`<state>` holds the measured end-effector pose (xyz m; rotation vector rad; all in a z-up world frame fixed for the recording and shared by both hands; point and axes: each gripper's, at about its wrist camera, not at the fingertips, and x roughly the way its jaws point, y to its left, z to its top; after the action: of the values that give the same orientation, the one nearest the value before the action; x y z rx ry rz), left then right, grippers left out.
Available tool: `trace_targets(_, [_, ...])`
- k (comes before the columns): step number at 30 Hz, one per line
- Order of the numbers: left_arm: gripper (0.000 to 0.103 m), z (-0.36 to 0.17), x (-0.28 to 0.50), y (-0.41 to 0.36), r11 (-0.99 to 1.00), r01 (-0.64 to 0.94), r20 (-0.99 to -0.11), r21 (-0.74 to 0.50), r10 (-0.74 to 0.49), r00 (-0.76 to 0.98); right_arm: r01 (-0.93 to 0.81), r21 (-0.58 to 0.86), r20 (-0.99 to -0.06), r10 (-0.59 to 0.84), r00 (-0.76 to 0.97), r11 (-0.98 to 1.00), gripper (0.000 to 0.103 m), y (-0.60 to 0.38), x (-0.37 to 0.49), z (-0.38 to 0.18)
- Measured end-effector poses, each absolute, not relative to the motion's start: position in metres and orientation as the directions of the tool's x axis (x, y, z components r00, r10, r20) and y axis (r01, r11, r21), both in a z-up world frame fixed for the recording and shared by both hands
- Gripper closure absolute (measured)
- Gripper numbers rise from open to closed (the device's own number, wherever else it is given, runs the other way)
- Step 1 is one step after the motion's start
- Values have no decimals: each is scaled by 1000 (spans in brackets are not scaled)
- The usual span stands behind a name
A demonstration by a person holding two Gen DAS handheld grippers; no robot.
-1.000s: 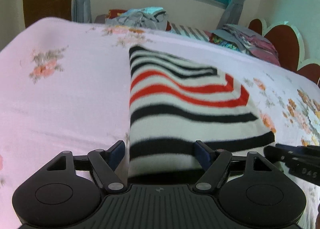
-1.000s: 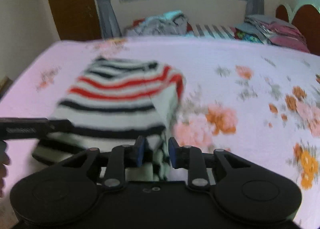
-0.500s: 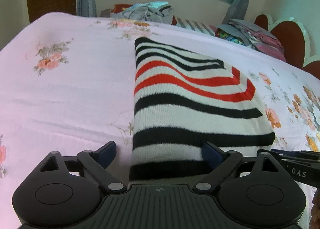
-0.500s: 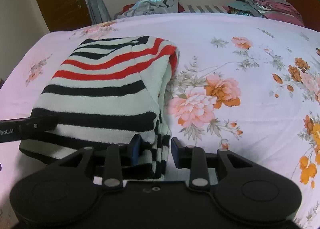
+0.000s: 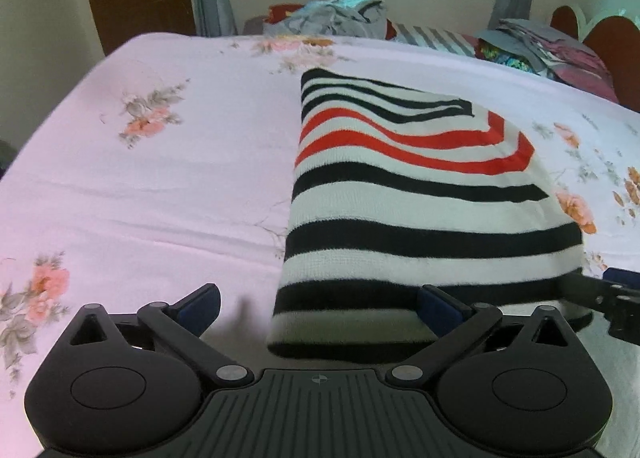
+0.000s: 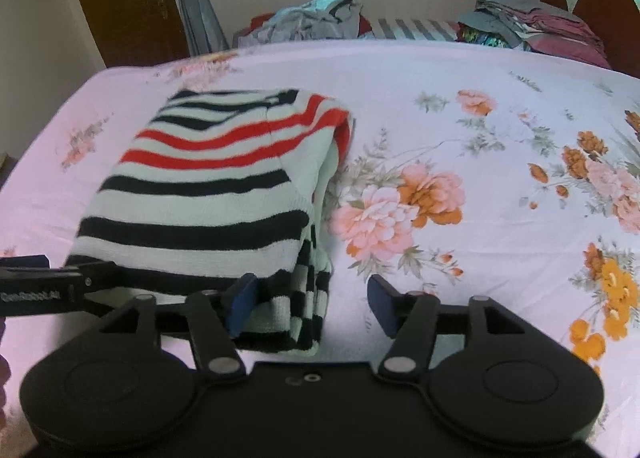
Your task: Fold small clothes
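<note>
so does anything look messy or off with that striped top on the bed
Mostly tidy. The striped top lies folded flat on the floral bedsheet, but its right side isn't flush: inner layers stick out unevenly along that edge near the right gripper. Both grippers' jaws have just been opening, clear of the cloth.

Folded striped sweater (image 5: 420, 210) occupies the bed's (image 5: 160, 186) near edge at mid-width, the only bulk on the sheet. Sheet bare and passable to its left as far as the left edge, and to its right across the floral print. Far edge blocked by heaped clothes (image 5: 340, 16) and a folded stack (image 6: 532, 28) at the far right corner.
</note>
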<state>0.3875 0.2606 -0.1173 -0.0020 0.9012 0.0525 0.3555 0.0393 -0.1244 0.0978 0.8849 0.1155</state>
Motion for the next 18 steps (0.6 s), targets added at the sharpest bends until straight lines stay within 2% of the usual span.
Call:
trace_targets(3, [0, -109, 376, 259, 997, -80, -786, 15, 61, 616, -75, 148, -748, 161, 644, 986, 40, 34, 342, -113])
trace_targets(7, [0, -91, 351, 253, 994, -96, -744, 56, 105, 659, -111, 160, -729, 193, 657, 981, 40, 30, 323, -99])
trace_targets(9, [0, -81, 336, 250, 993, -99, -720, 67, 117, 684, -137, 161, -721, 211, 660, 977, 34, 30, 311, -92])
trace_targets(18, [0, -37, 259, 243, 991, -111, -680, 75, 132, 721, -235, 168, -666, 286, 688, 957, 22, 26, 241, -51])
